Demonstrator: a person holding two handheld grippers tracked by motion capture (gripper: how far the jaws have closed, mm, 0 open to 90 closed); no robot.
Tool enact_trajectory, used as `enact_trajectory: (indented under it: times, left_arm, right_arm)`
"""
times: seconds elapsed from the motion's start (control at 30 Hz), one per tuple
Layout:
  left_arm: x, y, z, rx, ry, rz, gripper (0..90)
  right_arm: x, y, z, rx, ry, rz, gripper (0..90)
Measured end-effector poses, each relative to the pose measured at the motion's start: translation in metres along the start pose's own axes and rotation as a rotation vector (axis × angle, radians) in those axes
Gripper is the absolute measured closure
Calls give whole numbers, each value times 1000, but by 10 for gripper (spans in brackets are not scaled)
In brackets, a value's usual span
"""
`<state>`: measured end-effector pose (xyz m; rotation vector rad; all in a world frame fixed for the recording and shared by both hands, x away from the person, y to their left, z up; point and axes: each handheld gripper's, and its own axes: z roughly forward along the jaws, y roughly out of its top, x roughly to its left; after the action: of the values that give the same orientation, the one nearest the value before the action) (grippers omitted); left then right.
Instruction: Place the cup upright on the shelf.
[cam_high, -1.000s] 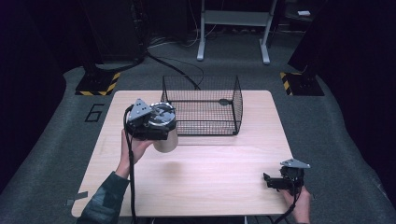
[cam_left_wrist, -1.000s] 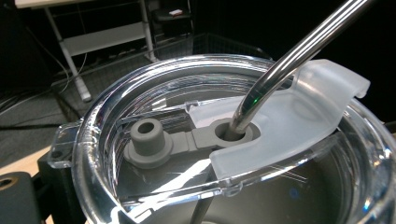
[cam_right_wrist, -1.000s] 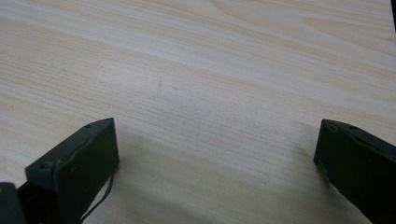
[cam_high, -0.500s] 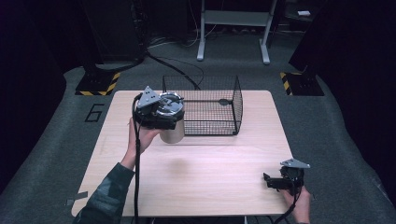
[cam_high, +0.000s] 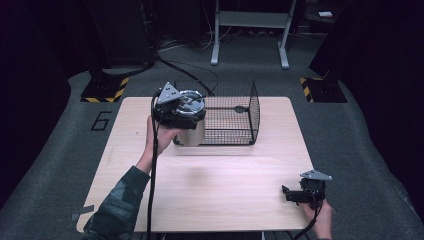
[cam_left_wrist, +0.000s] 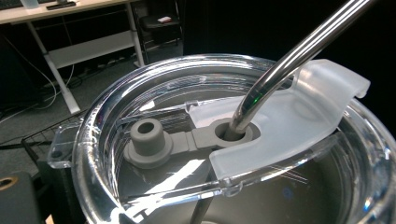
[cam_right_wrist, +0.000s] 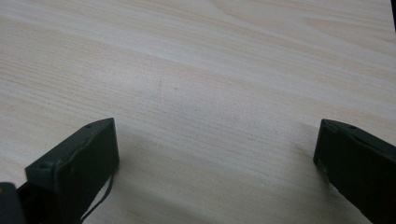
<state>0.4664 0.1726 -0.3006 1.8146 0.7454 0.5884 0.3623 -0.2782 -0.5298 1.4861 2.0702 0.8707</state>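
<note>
A cream tumbler (cam_high: 191, 135) with a clear lid (cam_left_wrist: 98, 121) hangs above the table, at the near left corner of the black wire basket (cam_high: 227, 115). My left gripper (cam_high: 186, 110) is shut on its top, held in a hand. Close up, a metal straw (cam_left_wrist: 299, 51) passes through a grey stopper (cam_left_wrist: 148, 142) and a frosted slider (cam_left_wrist: 299, 121) in the lid. My right gripper (cam_high: 292, 195) rests low at the table's front right, open, with bare wood (cam_right_wrist: 210, 70) between its fingers (cam_right_wrist: 79, 163).
The wooden table (cam_high: 215, 190) has free room in its middle and at its front. The basket stands at the back centre, open at the top. Beyond the table are a dark floor, a white desk frame (cam_high: 250, 30) and cables.
My left gripper has carried the tumbler up and to the right, closer to the basket's near left corner. The right gripper has stayed still.
</note>
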Motion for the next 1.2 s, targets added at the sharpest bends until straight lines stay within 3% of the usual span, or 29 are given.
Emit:
enact_trajectory:
  times: [0.6, 0.87, 1.2]
  left_arm:
    - [3, 18, 36, 18, 23, 3, 41]
    - [5, 26, 51, 24, 26, 25, 41]
    - [15, 31, 71, 8, 78, -14, 41]
  right_arm:
    - [-1, 1, 2, -15, 19, -19, 0]
    - [-2, 2, 2, -10, 23, -26, 0]
    - [-1, 2, 3, -13, 14, -22, 0]
